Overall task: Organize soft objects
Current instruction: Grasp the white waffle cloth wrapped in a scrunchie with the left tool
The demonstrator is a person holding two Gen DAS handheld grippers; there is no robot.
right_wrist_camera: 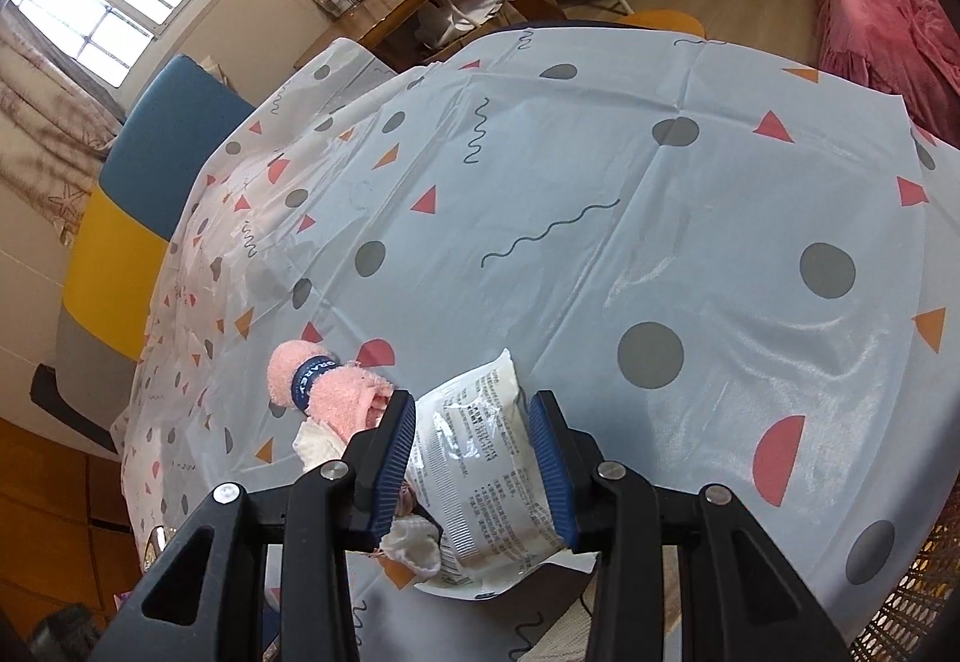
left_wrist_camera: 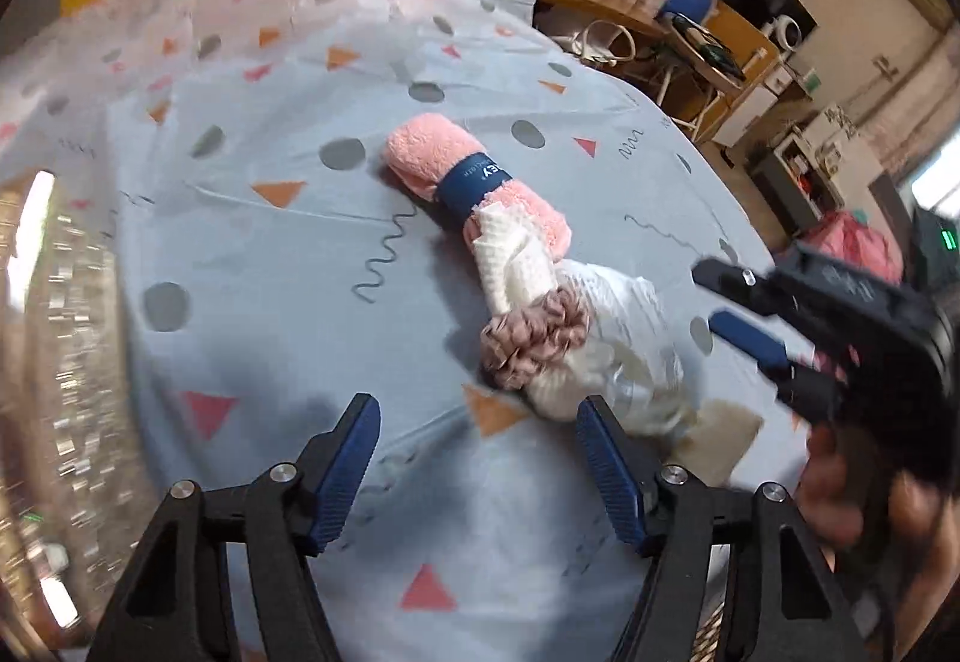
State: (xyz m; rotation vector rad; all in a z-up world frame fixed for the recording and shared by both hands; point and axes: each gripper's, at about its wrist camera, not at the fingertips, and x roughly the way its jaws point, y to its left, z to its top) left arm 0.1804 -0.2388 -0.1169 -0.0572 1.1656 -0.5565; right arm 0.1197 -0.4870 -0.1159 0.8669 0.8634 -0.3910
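Observation:
A rolled pink towel [left_wrist_camera: 444,164] with a blue band lies on the patterned tablecloth [left_wrist_camera: 270,266]. A white waffle cloth [left_wrist_camera: 516,260], a dusty-pink scrunchie [left_wrist_camera: 534,338] and a white plastic packet [left_wrist_camera: 630,356] lie against it. My left gripper [left_wrist_camera: 480,422] is open and empty, just in front of the pile. My right gripper [left_wrist_camera: 729,296] hovers open at the pile's right. In the right wrist view my right gripper [right_wrist_camera: 471,416] is open with its fingers either side of the packet [right_wrist_camera: 480,458]. The towel [right_wrist_camera: 324,386] lies to its left.
The tablecloth [right_wrist_camera: 660,218] stretches bare beyond the pile to the far edge. A blue and yellow chair [right_wrist_camera: 144,194] stands at the table's left side. A wooden desk [right_wrist_camera: 420,2] with clutter and a pink bed [right_wrist_camera: 888,20] lie beyond.

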